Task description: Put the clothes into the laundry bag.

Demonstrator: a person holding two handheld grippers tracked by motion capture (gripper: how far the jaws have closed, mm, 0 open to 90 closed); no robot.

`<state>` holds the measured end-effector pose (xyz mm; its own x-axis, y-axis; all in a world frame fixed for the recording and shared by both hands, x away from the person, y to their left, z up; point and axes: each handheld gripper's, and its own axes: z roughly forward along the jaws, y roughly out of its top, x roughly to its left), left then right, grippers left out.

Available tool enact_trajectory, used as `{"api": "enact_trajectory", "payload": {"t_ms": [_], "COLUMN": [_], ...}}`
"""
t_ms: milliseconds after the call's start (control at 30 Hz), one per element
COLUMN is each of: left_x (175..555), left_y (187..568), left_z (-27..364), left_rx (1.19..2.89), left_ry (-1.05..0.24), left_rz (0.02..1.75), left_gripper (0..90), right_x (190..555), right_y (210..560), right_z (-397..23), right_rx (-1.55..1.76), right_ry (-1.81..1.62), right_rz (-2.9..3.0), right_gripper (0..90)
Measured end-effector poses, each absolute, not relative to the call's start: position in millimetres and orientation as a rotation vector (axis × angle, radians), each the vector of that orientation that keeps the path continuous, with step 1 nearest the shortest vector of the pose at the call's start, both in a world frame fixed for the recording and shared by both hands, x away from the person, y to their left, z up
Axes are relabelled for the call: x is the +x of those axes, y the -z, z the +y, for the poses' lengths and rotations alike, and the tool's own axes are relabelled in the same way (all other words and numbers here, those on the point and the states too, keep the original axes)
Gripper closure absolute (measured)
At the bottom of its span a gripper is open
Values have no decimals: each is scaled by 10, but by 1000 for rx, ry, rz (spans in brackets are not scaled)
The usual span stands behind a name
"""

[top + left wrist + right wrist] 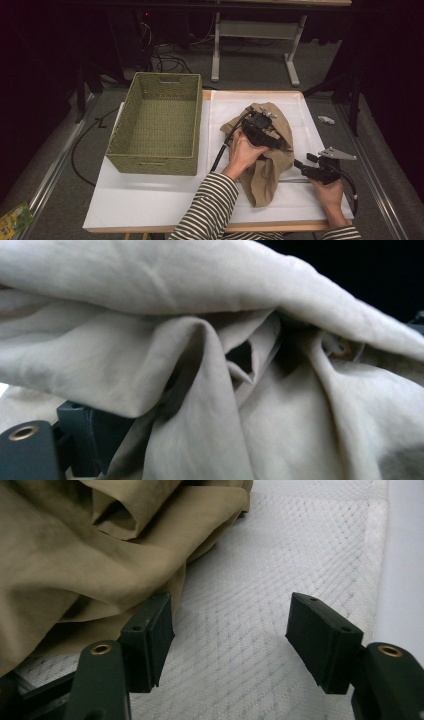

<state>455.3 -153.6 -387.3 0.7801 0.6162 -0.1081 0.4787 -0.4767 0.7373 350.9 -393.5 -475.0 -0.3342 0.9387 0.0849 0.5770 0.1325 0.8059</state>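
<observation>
Dark floor and cables ring a white-covered table (150,200) in the high view. Nearest, at the lower right of the frame, the right gripper (300,164) lies low over a quilted mat (310,197), jaws spread and grasping nothing; in its own view the left jaw sits just beside the hem of the tan cloth (75,550), touching or almost touching, with bare mat between the pads. Right of centre, the cloth (267,170) lies crumpled on the mat. The left gripper (282,146) is pushed in over the cloth's middle. Its own view shows folds draped across one jaw, and I cannot tell whether the pads press any fabric or stand released.

The step in hand looks like gathering the cloth, perhaps for the basket (157,125). To do it well, the left gripper should take one fold, not a bunch, and the right should slide under the near hem before closing, so the mat is not pinched with it.

Room is good: open mat lies to the right of the cloth and bare table toward the bottom of the frame. Farther off at centre left, the basket stands empty, its right wall near the mat's left edge, so a lift must clear that rim.
</observation>
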Motion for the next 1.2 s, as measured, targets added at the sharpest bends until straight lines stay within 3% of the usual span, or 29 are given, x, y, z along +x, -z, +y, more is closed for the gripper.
{"api": "enact_trajectory", "payload": {"t_ms": [367,700,1200], "left_x": [4436,4437,4226], "left_y": [3689,4085,3716], "left_z": [-1448,-1591,-1304], "left_rx": [2133,2234,2104], "left_ry": [-204,-209,-194], "left_rz": [764,799,729], "left_gripper": [85,53,70], "right_x": [3507,3503,3504], "right_y": [4749,4749,4749], "right_z": [-3938,-3938,-3938], "right_rx": [1447,1451,1446], "right_ry": [-1081,-1082,-1081], "right_rz": [1972,1970,1971], "right_gripper": [354,354,355]}}
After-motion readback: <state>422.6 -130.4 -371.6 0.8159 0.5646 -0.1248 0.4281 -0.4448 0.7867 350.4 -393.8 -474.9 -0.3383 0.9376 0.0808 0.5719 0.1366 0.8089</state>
